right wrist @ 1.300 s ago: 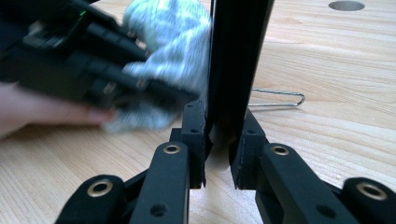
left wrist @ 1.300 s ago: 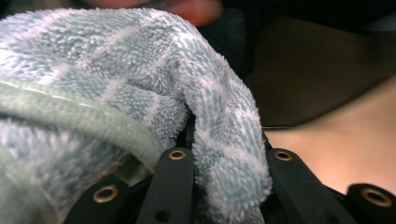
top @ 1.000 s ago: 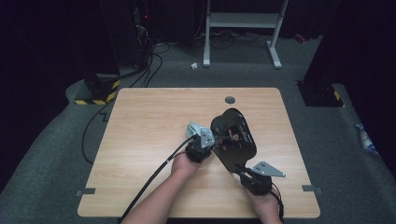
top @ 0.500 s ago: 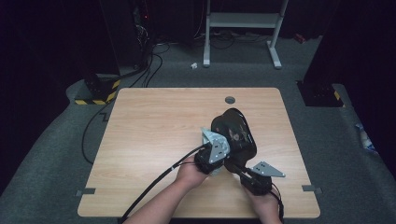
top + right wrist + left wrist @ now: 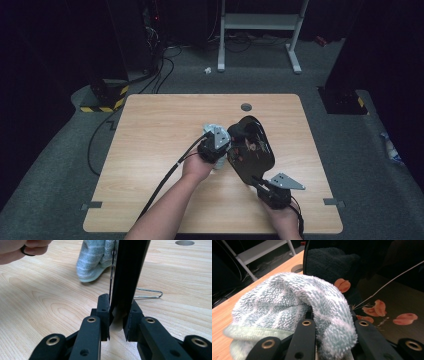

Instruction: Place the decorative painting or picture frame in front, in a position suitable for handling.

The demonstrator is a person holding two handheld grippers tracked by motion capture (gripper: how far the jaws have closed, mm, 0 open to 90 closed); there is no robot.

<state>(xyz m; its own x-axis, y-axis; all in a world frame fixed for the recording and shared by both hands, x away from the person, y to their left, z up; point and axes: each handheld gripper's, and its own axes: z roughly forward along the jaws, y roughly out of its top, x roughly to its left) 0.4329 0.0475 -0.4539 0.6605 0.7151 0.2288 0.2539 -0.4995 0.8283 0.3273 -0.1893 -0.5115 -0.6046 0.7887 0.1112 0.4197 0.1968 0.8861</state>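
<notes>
Left gripper (image 5: 220,145) has shifted since a second ago: from the left edge of the black tray (image 5: 252,150) further onto its face, cloth (image 5: 294,307) with it. Right gripper (image 5: 260,184) sits at the same near-right spot as before, tray tilt looks unchanged.

Tray: black, oval, glossy, red-orange flower print (image 5: 375,307) on the inner face. Stood on edge, tilted, over the middle-right of the wooden table (image 5: 160,130). Nothing rests in it; the only thing against it is the cloth.

Right gripper: jaws clamped on the tray's lower rim, one pad on each side of the rim (image 5: 125,290) in the right gripper view.

Left gripper: jaws closed on a bunched pale blue-white terry cloth, which bulges over both black fingers (image 5: 305,337) in the left gripper view. Cloth is right at the tray's inner face; its reflection shows in the gloss. Actual contact patch is hidden behind the bunch, can't confirm pressure.

Also visible: a thin wire loop (image 5: 150,293) lying flat on the table just behind the tray, and the round cable hole (image 5: 246,107) near the far edge.
</notes>
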